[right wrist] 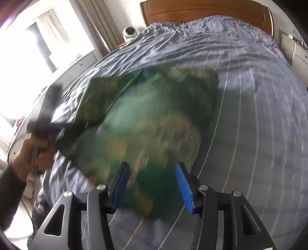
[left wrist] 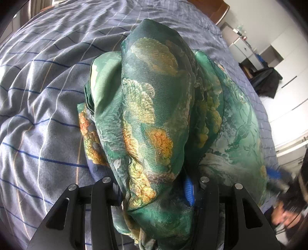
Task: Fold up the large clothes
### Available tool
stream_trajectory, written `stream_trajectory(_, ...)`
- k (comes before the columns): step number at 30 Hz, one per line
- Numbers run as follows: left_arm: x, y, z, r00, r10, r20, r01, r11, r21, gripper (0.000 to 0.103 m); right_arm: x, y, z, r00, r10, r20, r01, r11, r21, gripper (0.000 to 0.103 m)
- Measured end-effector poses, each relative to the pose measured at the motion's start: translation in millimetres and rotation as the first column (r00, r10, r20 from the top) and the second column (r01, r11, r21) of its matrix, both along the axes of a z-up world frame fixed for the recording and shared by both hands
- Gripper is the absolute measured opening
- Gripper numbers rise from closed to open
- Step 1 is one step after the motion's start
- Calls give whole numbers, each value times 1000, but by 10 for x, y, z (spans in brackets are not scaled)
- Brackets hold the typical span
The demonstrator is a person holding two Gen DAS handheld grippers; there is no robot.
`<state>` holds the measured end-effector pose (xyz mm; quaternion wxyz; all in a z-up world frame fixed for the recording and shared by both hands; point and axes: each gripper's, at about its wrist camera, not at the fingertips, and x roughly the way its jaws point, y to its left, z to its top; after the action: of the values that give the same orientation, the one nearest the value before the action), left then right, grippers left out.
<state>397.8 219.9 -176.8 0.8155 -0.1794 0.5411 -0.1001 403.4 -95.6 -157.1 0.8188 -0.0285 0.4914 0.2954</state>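
Note:
A large green garment with orange and yellow floral print (left wrist: 154,107) lies bunched on the bed. In the left wrist view a thick fold of it fills the gap between the fingers of my left gripper (left wrist: 154,190), which is shut on it; only one blue pad (left wrist: 189,190) shows. In the right wrist view the garment (right wrist: 146,115) is motion-blurred and spread on the bed. My right gripper (right wrist: 152,186) is open, its blue pads (right wrist: 183,187) apart just above the garment's near edge. The left gripper and hand (right wrist: 44,123) show at the left.
The bed is covered by a grey-blue checked duvet (left wrist: 48,96) with many wrinkles. A wooden headboard (right wrist: 207,11) stands at the far end. White drawers (left wrist: 244,50) and a dark bag stand beside the bed. A window and curtains (right wrist: 44,38) are at the left.

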Motion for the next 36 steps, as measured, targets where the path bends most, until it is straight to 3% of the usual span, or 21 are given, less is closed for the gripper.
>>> stream_trajectory(5,-49,39,-36,1000,13,9,-13,1000,-3,51,-44,-44,-423,994,-91,-61,92,996,10,54)
stream_trajectory(8,-58,19,-19,1000,13,6,-13,1000,21,52,-59,-45,-476,995,-95,-41,95,995,-3,56)
stream_trajectory(15,-91,16,80,1000,24,5,-24,999,43,55,-240,-118,-126,990,-141,-14,142,990,13,58)
stream_trajectory(17,-113,-17,155,999,31,18,-32,996,78,66,-347,-156,41,986,-166,31,166,986,6,58)
stream_trajectory(19,-204,-33,263,997,70,39,-76,982,171,92,-441,-190,177,981,-178,74,178,984,5,63)
stream_trajectory(25,-536,-1,595,987,104,122,-123,980,157,92,-792,-371,461,964,-181,194,193,980,-44,74)
stream_trajectory(29,-785,-106,822,980,87,177,-130,960,249,93,-935,-528,512,951,-201,236,224,972,-74,78)
stream_trajectory(31,-934,-158,915,976,80,203,-141,942,304,100,-946,-611,487,947,-218,236,242,967,-75,78)
stream_trajectory(36,-1209,-195,1094,958,73,276,-171,921,349,100,-971,-824,479,930,-288,228,309,949,-60,78)
